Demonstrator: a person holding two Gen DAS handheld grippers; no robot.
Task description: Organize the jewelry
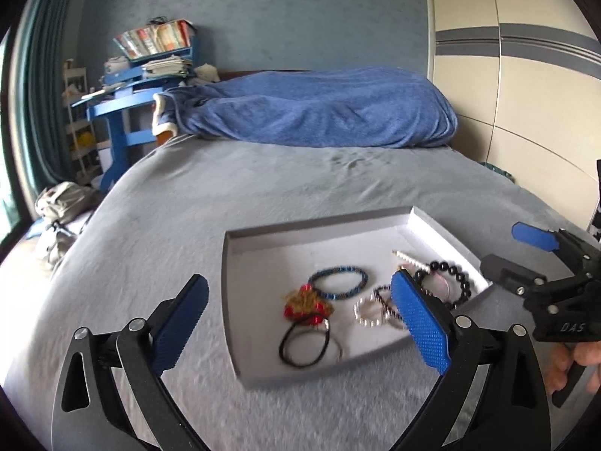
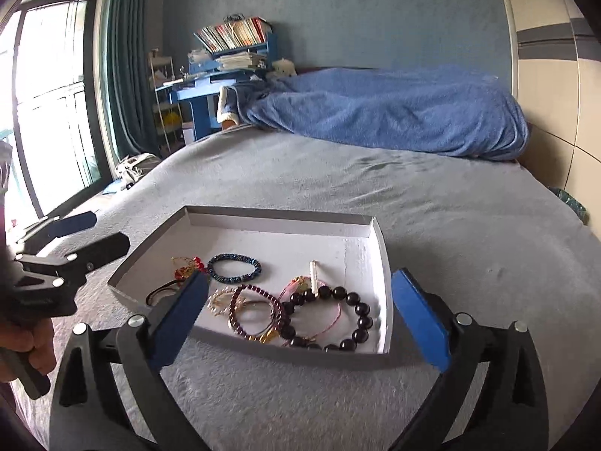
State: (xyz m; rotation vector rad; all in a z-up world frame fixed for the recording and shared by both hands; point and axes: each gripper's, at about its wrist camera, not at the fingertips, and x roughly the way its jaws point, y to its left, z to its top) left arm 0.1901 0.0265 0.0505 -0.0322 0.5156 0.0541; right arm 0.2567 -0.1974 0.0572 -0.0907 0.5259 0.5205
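Left tongs (image 1: pixel 300 323): spread wide, nothing between the pads. Right tongs (image 2: pixel 300 317): likewise spread and empty. Both are held low over the near edge of the tray (image 2: pixel 387 263), pointing down at it from either side, a stance that suits either a fresh pick or a release just made; which one cannot be judged from here.

The tray, a shallow white box lid, rests flat on the bed (image 2: pixel 413 195), presumably so loose pieces stay gathered on a soft surface. All the jewelry seen lies inside it. On the right: a bracelet of large black beads (image 2: pixel 362 319), overlapping a thin pink cord (image 2: pixel 336 319) and a purple bead bracelet (image 2: pixel 240 300). A small white stick-shaped piece (image 2: pixel 313 270) lies behind them. Toward the left: a blue bracelet (image 1: pixel 340 282), a red-and-gold ornament (image 1: pixel 306 302), a black hair tie (image 1: pixel 304 345), and a pearl-like bracelet (image 1: pixel 366 312).

Observations: the right-hand pieces are piled and touching, so lifting one may drag its neighbours. The tray walls limit a low approach from the side.

Surroundings: a blue blanket (image 1: pixel 319 109) is heaped at the far end of the bed, well apart. A blue desk (image 2: pixel 210 86) with books stands beyond. Nothing lies between tongs and tray.
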